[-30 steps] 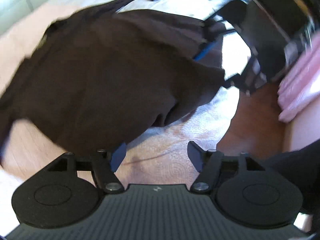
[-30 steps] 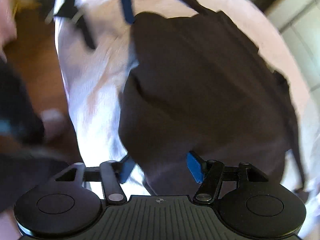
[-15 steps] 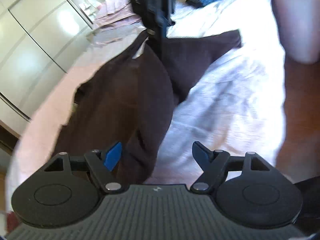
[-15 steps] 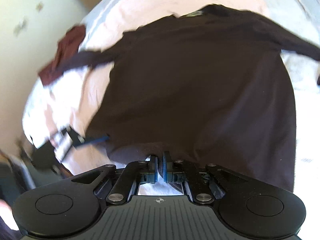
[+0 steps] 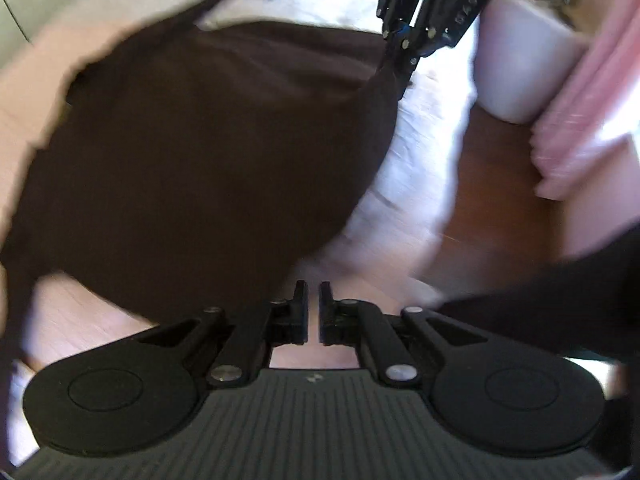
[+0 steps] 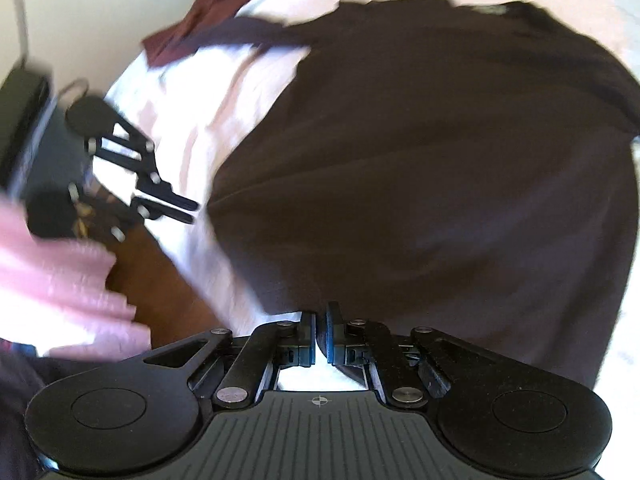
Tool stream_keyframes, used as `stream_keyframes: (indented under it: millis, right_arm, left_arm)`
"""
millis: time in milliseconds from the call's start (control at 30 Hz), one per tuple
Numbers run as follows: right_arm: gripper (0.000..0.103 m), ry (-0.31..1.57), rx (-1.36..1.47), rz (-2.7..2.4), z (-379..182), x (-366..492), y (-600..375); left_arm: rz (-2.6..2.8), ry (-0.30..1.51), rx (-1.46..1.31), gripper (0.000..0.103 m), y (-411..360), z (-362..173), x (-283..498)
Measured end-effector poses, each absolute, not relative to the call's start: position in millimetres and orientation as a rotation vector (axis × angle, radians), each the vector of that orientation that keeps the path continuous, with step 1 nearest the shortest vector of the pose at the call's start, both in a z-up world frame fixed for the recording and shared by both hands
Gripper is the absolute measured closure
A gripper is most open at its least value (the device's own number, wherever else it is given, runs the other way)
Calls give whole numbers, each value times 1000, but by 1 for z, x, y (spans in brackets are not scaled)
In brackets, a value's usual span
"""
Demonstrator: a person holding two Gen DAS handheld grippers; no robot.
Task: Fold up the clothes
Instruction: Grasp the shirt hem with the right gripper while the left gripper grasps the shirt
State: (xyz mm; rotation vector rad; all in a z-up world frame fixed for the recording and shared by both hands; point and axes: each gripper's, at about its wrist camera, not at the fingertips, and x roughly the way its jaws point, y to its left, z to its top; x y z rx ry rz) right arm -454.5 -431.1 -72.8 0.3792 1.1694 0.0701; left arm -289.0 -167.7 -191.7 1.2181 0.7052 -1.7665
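Looking along the left hand-held gripper [image 5: 313, 300] first: its jaws are closing, only a thin slit left between them, and the slit looks bare, with just pale sheet showing through. The hem of the dark brown shirt [image 5: 208, 152] sits right next to the left jaw, but I can't tell if it touches, so nothing looks caught there.

The right hand-held gripper [image 6: 320, 326] is clamped down on the near edge of the same shirt, with dark fabric pinched between its blue pads. From the left camera you can see that gripper up top, the cloth bunching into a taut peak that runs up into its fingers.

The shirt is spread out on the bed [image 6: 208, 92], over a pale pink-white sheet. Its long axis runs away from the right camera, hem near, collar with a small label at the far end, one sleeve [image 6: 240, 34] stretched out to the left.

Past the bed edge there's wood floor [image 5: 492, 184], a pale bin [image 5: 520, 68] and something pink and ribbed [image 5: 580, 92].
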Motion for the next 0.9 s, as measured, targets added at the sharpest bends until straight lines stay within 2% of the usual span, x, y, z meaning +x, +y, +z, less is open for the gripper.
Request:
stream_keyframes:
  millis: [33,133,167,200,233,267,300,400,533,633,667,700,767,900]
  right_arm:
    - [99,1177,374,64,-77,-463,-424]
    - [90,1188,414,-18,-86,-492,-420]
    - [76,1181,442,-65,-88,-505,-424]
    - [53,1168,461,-118,-88,-519,-429]
    - [44,1154,474,-170,-87,-532,-435]
    - [39,1135,486,-228,-85,-549,-445]
    - [39,1116,501,-287,-85,-565,-456]
    - [39,1059,566,-461,-87,-605,-498]
    - [39,1005,698,-554,-111,-628,-542]
    - [42,996,873,-520,-143,-635,-565]
    - [75,983,969,-505,-151,-639,-572]
    - [100,968,1045,-502,-154,-644,-576]
    - [100,941,1059,-542,-141,-653,-580]
    - [100,964,848,-726,-97,-673,-590]
  left_arm:
    - [-1745,723,1221,97,-161,-196,-287]
    - [-1657,834,1167,84,-148,-212,-278]
    - [-1628,867,1130,76,-148,-217,-274]
    - [-1600,894,1087,69,-149,-221,-270]
    - [-1568,920,1042,67,-152,-225,-266]
    - [-1534,946,989,60,-155,-229,-261]
    - [-1501,974,931,55,-160,-234,-256]
    - [-1421,1056,784,52,-170,-246,-240]
    - [-1411,1077,748,51,-176,-257,-233]
    - [-1436,1076,748,50,-175,-255,-230]
    - [-1442,1078,748,50,-174,-254,-229]
    - [-1445,1086,742,50,-173,-255,-229]
    - [-1448,1109,714,46,-175,-258,-225]
    - [-1457,1136,625,42,-182,-262,-215]
